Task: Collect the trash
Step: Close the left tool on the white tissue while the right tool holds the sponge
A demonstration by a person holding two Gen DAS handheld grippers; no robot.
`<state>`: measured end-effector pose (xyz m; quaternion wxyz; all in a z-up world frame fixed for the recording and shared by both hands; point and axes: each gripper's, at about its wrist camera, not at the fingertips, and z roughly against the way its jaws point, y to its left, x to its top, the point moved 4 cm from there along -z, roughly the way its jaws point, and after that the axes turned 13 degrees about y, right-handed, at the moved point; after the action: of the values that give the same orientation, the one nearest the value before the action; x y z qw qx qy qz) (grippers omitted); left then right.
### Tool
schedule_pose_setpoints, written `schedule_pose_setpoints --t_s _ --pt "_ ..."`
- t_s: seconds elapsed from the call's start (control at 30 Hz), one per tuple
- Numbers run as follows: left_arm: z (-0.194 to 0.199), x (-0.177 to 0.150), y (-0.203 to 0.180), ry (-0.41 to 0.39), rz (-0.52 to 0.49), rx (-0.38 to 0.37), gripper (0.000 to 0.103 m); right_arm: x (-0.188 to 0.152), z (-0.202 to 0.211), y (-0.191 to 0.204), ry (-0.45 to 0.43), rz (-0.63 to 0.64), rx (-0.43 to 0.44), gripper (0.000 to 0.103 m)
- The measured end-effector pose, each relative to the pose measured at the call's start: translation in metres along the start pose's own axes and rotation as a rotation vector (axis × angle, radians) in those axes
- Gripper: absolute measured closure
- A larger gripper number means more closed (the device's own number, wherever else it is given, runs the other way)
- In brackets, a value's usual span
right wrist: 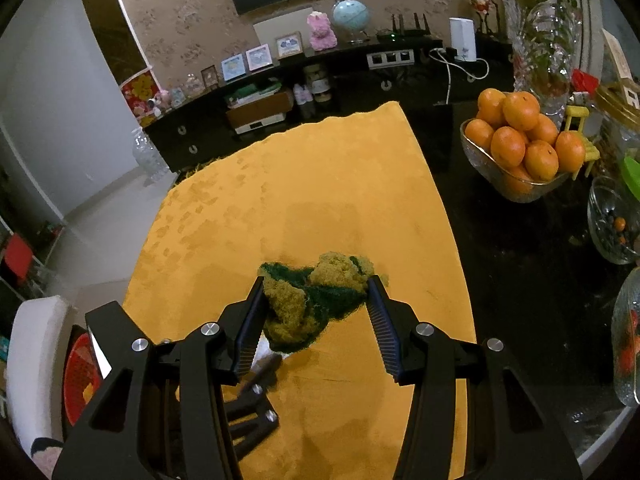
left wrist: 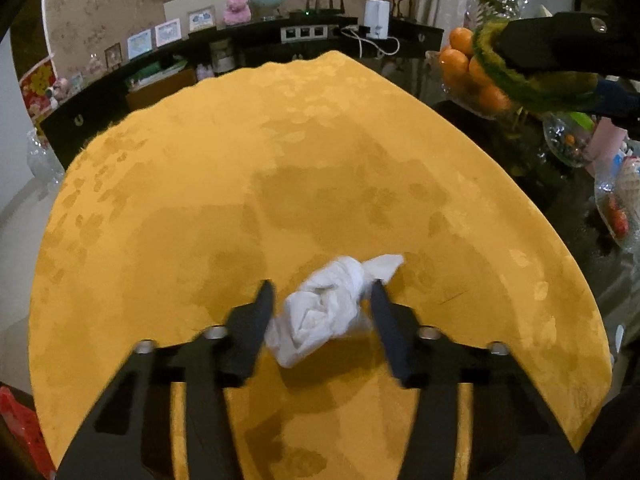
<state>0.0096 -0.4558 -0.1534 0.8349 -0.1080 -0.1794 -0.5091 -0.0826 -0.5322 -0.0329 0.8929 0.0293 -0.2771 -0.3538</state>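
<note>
We list, beyond the jaws — yellow cloth [right wrist: 320,184] beneath; glass bowl [right wrist: 476,156] of oranges [right wrist: 520,136] far right; pink plush [right wrist: 319,30] and globe [right wrist: 350,16] on the dark sideboard [right wrist: 176,136] ahead — framed pictures [right wrist: 246,62] left.

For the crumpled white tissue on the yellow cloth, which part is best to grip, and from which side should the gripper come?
Grip the thick bunched middle of the tissue, not the thin tail pointing away to the right. Coming from above and the near side looks best, as the left gripper already does, with one finger on each flank: the wad lies narrow between them, so the jaws can probably squeeze it firmly.
</note>
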Motion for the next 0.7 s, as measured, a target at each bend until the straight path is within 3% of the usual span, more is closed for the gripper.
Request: schedule_pose_setpoints --t_s 0.03,0.17,0.53,0.7 --pt "-0.001 0.0 0.0 0.0 0.001 0.001 0.072 0.0 -0.001 -0.001 0.001 -0.001 -0.001 0.054" --pt "0.002 -0.001 -0.002 -0.011 0.0 0.006 0.076 -0.001 -0.004 -0.002 0.008 -0.002 -0.004 0.054" --pt "0.048 -0.003 0.014 -0.104 0.044 0.071 0.077 -0.001 -0.007 -0.002 0.012 -0.004 -0.009 0.055" --pt "0.082 -0.01 0.039 -0.159 0.116 0.09 0.077 0.0 -0.008 0.005 0.009 0.015 -0.011 0.055"
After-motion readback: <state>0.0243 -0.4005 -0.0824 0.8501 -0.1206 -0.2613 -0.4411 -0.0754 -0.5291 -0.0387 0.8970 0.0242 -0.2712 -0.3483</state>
